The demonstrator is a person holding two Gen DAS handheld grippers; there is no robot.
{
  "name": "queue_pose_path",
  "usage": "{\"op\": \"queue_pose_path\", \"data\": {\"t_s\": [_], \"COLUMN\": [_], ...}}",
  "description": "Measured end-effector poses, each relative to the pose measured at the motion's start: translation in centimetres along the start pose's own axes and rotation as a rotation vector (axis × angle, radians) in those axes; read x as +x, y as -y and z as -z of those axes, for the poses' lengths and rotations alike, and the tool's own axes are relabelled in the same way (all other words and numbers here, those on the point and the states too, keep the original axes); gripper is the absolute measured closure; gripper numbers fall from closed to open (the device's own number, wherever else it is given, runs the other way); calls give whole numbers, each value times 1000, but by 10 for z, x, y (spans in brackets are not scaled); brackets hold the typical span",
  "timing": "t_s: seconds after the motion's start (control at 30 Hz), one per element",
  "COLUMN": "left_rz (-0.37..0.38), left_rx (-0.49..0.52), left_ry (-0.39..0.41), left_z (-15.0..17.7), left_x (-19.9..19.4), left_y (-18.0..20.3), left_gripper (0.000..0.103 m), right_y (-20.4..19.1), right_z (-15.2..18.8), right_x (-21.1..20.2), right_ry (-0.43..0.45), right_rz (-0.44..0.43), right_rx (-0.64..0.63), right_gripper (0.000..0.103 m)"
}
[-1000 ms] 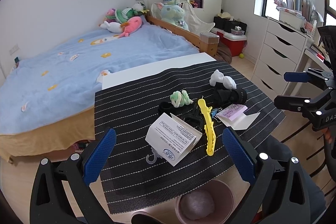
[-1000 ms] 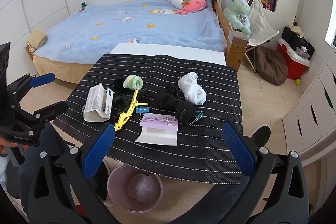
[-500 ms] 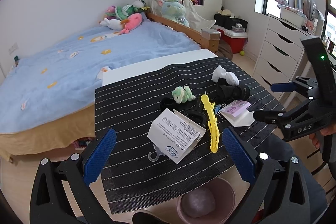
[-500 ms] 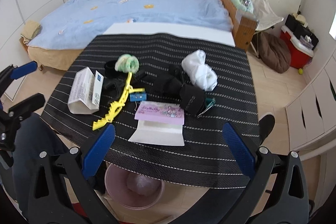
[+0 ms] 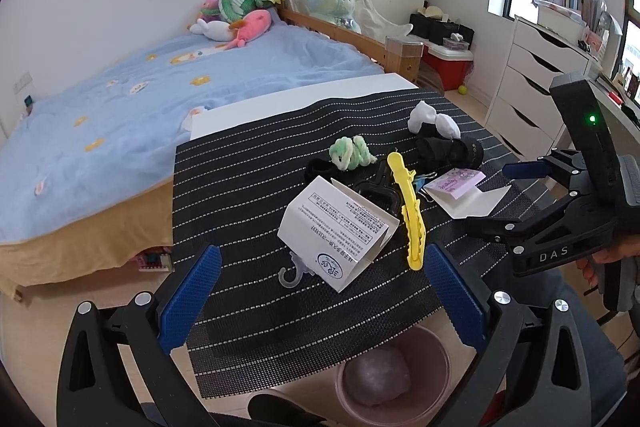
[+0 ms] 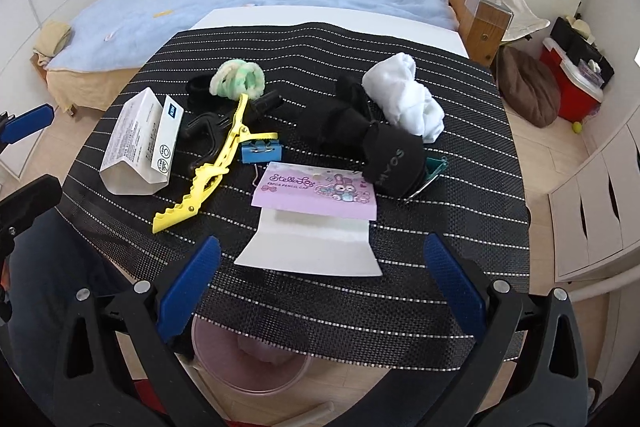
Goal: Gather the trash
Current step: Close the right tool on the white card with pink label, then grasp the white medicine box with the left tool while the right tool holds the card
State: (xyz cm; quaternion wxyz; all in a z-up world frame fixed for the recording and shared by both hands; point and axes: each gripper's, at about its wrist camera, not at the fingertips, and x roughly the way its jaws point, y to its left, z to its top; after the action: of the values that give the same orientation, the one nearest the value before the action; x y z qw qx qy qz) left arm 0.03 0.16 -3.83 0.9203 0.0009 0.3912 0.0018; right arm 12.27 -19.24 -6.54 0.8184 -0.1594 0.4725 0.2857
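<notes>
A black striped mat (image 5: 248,187) (image 6: 460,267) holds a white printed paper package (image 5: 340,231) (image 6: 140,143), a purple-and-white card wrapper (image 6: 316,219) (image 5: 464,189), a yellow hair clip (image 5: 408,211) (image 6: 208,163), a green scrunchie (image 6: 238,77) and black and white socks (image 6: 404,99). A pink bin (image 5: 394,377) (image 6: 248,355) with a bag inside stands under the mat's near edge. My left gripper (image 5: 324,295) is open and empty in front of the white package. My right gripper (image 6: 320,283) is open and empty just short of the card wrapper; it also shows in the left wrist view (image 5: 516,195).
A blue binder clip (image 6: 260,151), black clips (image 6: 204,125) and a clear plastic hook (image 5: 292,271) lie among the items. A bed with a blue cover (image 5: 120,115) is behind the table. White drawers (image 5: 532,87) stand at the right.
My right gripper has moved forward and down toward the card wrapper, which now looks much larger. My left gripper has come slightly closer to the white package.
</notes>
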Motion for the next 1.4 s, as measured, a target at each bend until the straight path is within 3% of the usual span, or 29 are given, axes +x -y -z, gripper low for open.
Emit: {"op": "queue_pose_path", "data": {"t_s": [0.07, 0.23, 0.43, 1.1, 1.4], "left_rz": [0, 2, 5, 4, 113], "left_rx": [-2, -6, -7, 21, 198], "left_ry": [-4, -10, -14, -36, -97], "left_z": [2, 5, 4, -8, -23], "left_x": [1, 1, 3, 11, 29], "left_y": [-1, -3, -2, -11, -11], "left_gripper": [6, 6, 6, 6, 6], "right_y": [-1, -2, -2, 1, 6], "right_z": [0, 1, 1, -5, -11], "right_x": [3, 5, 6, -40, -64], "right_ry": [-4, -9, -7, 52, 84], "right_rz": [2, 14, 14, -48, -64], "right_rx": [-1, -9, -21, -34, -34], "right_gripper": [17, 20, 40, 40, 40]}}
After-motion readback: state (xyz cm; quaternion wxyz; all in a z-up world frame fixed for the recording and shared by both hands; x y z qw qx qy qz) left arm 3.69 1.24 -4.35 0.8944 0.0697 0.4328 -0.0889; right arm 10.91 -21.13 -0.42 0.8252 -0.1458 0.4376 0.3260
